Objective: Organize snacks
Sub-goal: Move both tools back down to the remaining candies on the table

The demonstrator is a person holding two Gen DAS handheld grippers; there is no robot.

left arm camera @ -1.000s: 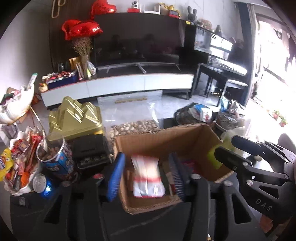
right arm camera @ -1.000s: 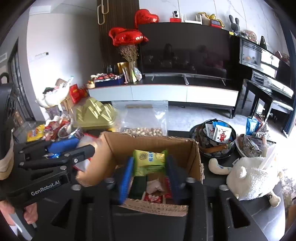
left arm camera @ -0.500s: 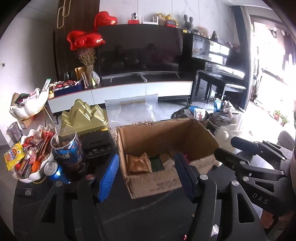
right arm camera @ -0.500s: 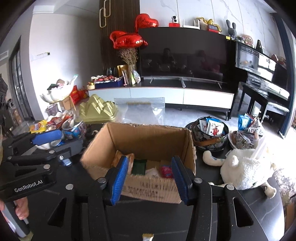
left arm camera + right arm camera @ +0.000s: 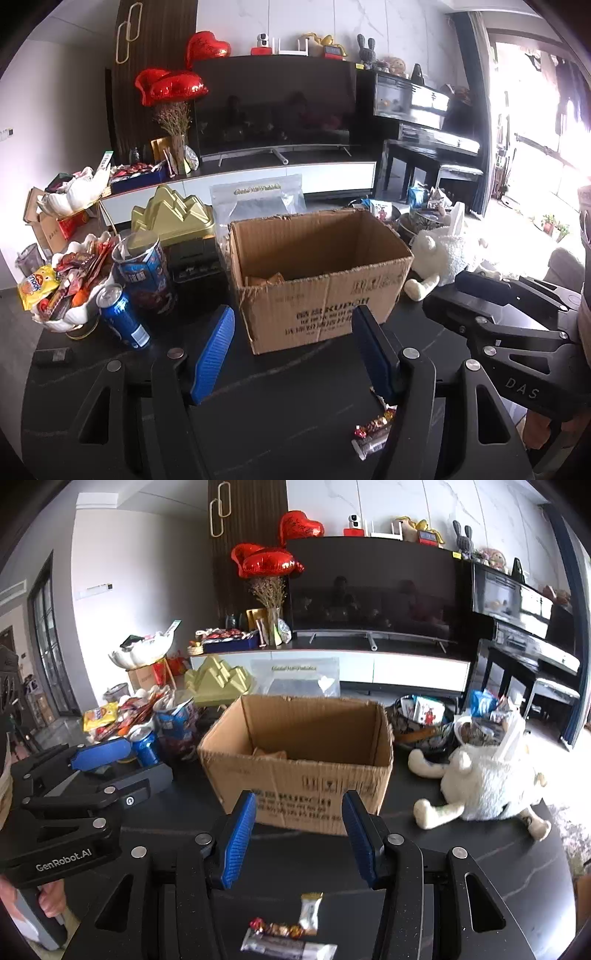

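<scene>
An open brown cardboard box [image 5: 299,760] sits upright at frame centre on the dark tabletop [image 5: 461,853], snack packets inside. Three small wrapped snacks [image 5: 288,932] lie loose at the bottom edge.

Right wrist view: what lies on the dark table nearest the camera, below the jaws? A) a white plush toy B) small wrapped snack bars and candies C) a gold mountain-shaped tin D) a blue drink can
B: small wrapped snack bars and candies lie on the dark table below the open right gripper.
</scene>
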